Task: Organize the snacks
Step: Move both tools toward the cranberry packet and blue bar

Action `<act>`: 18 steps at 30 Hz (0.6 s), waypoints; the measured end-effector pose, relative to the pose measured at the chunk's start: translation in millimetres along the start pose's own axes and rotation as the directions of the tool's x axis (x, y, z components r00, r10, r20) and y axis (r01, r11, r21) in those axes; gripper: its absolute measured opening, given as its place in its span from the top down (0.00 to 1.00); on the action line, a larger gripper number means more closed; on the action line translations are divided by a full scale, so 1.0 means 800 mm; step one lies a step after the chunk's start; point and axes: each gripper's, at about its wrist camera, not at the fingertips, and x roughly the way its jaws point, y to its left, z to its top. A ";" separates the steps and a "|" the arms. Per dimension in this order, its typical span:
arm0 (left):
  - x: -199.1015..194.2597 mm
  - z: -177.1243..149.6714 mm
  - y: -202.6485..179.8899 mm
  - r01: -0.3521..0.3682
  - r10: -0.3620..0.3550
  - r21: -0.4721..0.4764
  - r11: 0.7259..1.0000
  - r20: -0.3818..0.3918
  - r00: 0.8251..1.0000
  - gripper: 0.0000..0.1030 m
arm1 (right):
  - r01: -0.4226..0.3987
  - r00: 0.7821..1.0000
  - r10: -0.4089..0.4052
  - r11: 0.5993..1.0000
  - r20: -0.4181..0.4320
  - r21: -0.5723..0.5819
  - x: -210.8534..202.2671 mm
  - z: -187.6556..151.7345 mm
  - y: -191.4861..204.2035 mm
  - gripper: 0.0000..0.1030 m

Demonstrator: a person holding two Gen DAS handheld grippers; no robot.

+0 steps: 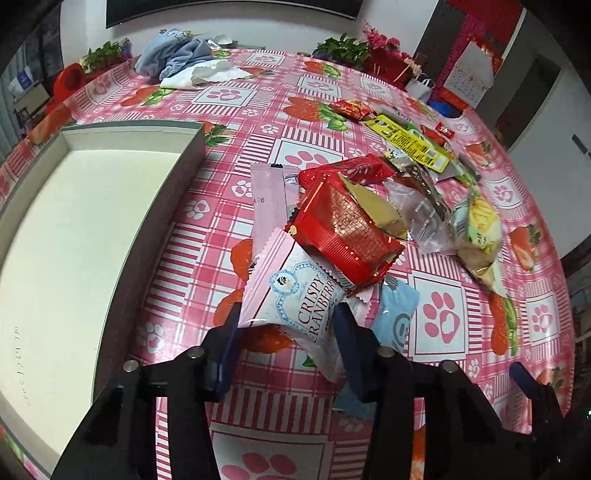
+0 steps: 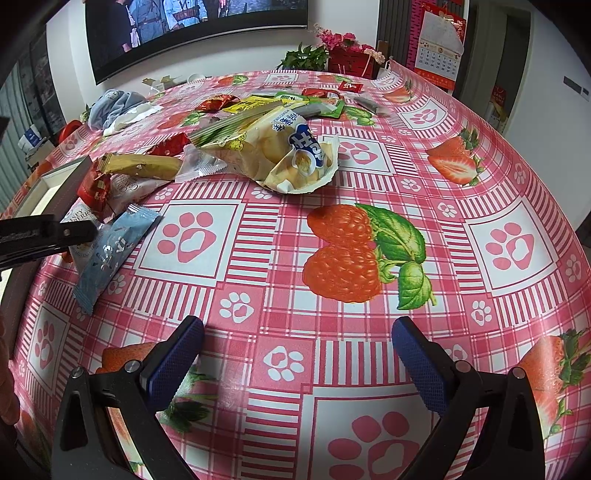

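My left gripper (image 1: 286, 325) is shut on a pink-and-white Crispy Cranberry packet (image 1: 299, 295), lifted a little off the table beside a pile of snacks. A red packet (image 1: 343, 236) rests on the packet's far end. A light blue packet (image 1: 395, 317) lies just right of it and shows in the right wrist view (image 2: 110, 251). An open grey box (image 1: 74, 236) with a white inside sits to the left. My right gripper (image 2: 297, 354) is open and empty over bare tablecloth. A big yellow-white chip bag (image 2: 273, 151) lies ahead of it.
More snack packets (image 1: 410, 144) are scattered at the far right of the round table with the pink strawberry cloth (image 2: 406, 184). A blue cloth (image 1: 173, 55) and plants (image 1: 343, 48) stand at the far edge. A TV (image 2: 195, 33) hangs on the wall.
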 end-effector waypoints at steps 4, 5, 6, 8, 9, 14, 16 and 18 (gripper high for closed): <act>-0.005 -0.001 0.006 0.034 -0.034 0.003 0.999 -0.002 0.999 0.52 | 0.003 1.000 -0.003 1.000 -0.001 -0.001 0.000 0.000 0.000 0.01; -0.007 0.000 0.007 0.036 -0.036 0.000 0.999 0.003 0.999 0.51 | 0.004 1.000 -0.004 1.000 -0.001 -0.002 0.000 0.000 0.000 0.01; -0.007 0.001 0.008 0.025 -0.024 -0.013 1.000 0.010 1.000 0.42 | 0.004 1.000 -0.004 1.000 -0.001 -0.001 0.000 0.000 0.000 0.01; 0.001 0.005 0.009 0.025 -0.025 -0.029 0.999 -0.009 1.000 0.27 | 0.005 1.000 -0.005 1.000 -0.001 -0.002 0.000 0.000 0.000 0.01; 0.001 0.007 0.006 0.035 -0.035 -0.021 0.999 0.003 0.999 0.27 | 0.005 1.000 -0.005 1.000 -0.001 -0.002 0.000 0.000 0.000 0.01; 0.005 0.005 -0.018 0.009 -0.010 0.086 0.996 0.014 1.000 0.49 | 0.005 1.000 -0.005 1.000 -0.001 -0.002 0.001 0.001 0.000 0.01; 0.004 0.001 -0.019 -0.002 0.001 0.102 0.995 0.012 1.000 0.49 | 0.007 1.000 -0.007 1.000 -0.001 -0.003 0.001 0.001 0.001 0.01; 0.000 -0.002 -0.016 -0.018 0.016 0.112 0.994 0.021 1.000 0.48 | 0.008 1.000 -0.008 1.000 -0.004 -0.001 0.001 0.001 0.001 0.01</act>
